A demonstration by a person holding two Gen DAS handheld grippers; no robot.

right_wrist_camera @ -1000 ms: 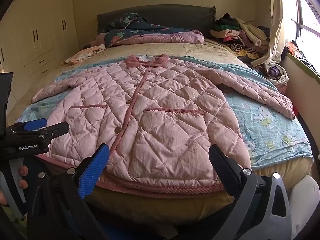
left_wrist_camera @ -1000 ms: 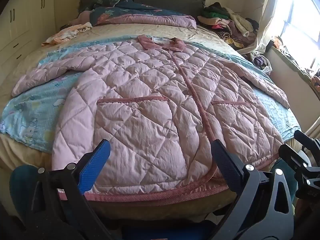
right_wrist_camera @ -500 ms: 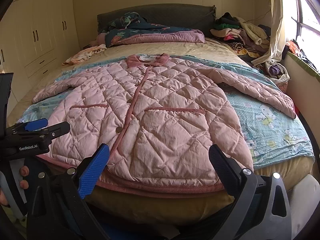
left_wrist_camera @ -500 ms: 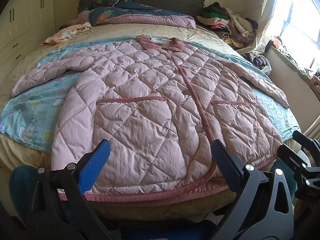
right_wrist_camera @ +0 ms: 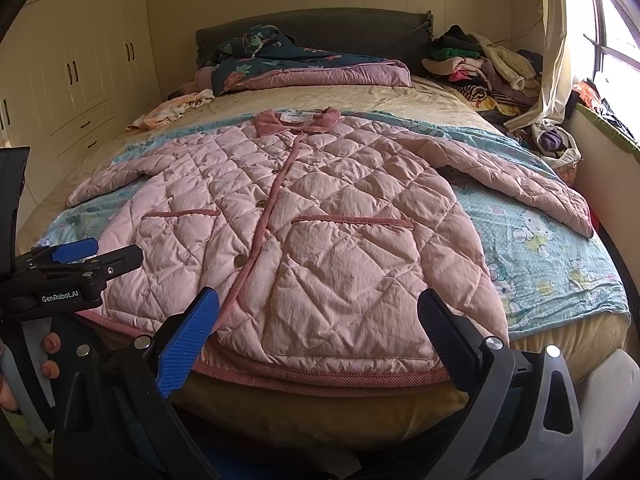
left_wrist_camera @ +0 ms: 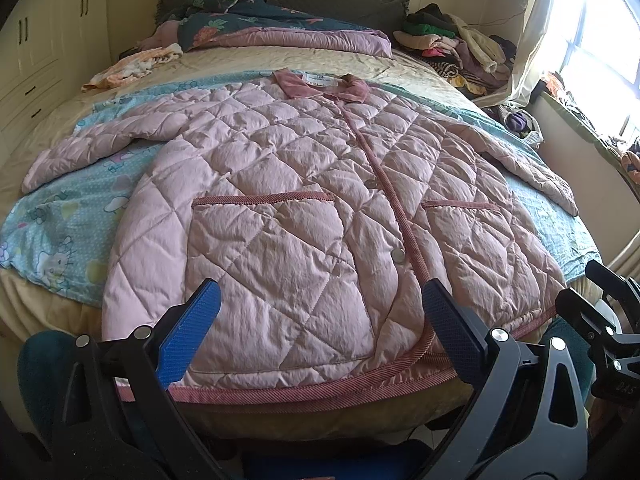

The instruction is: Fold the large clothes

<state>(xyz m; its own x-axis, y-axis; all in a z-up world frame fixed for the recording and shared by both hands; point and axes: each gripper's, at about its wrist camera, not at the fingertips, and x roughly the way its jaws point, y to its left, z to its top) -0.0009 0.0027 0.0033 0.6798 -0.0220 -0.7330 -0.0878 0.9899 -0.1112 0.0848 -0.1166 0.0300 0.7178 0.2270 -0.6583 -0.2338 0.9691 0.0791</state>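
Observation:
A large pink quilted jacket point(left_wrist_camera: 304, 208) point(right_wrist_camera: 304, 216) lies flat and face up on the bed, buttoned, collar at the far end, both sleeves spread out to the sides. Its hem hangs at the bed's near edge. My left gripper point(left_wrist_camera: 320, 312) is open just in front of the hem, left of the button placket, with nothing between its fingers. My right gripper point(right_wrist_camera: 318, 320) is open above the hem on the jacket's right half, also holding nothing. The left gripper point(right_wrist_camera: 76, 256) shows at the left edge of the right wrist view, with a hand on it.
A light blue cartoon sheet point(left_wrist_camera: 60, 224) point(right_wrist_camera: 560, 264) lies under the jacket on the beige bed. A dark floral duvet point(left_wrist_camera: 256, 24) is bunched by the headboard. Loose clothes point(right_wrist_camera: 480, 64) are piled at the far right by the window. White wardrobes point(right_wrist_camera: 80, 72) stand at the left.
Both views have crept slightly nearer and lower toward the jacket's hem. The jacket has not moved and both grippers stay open.

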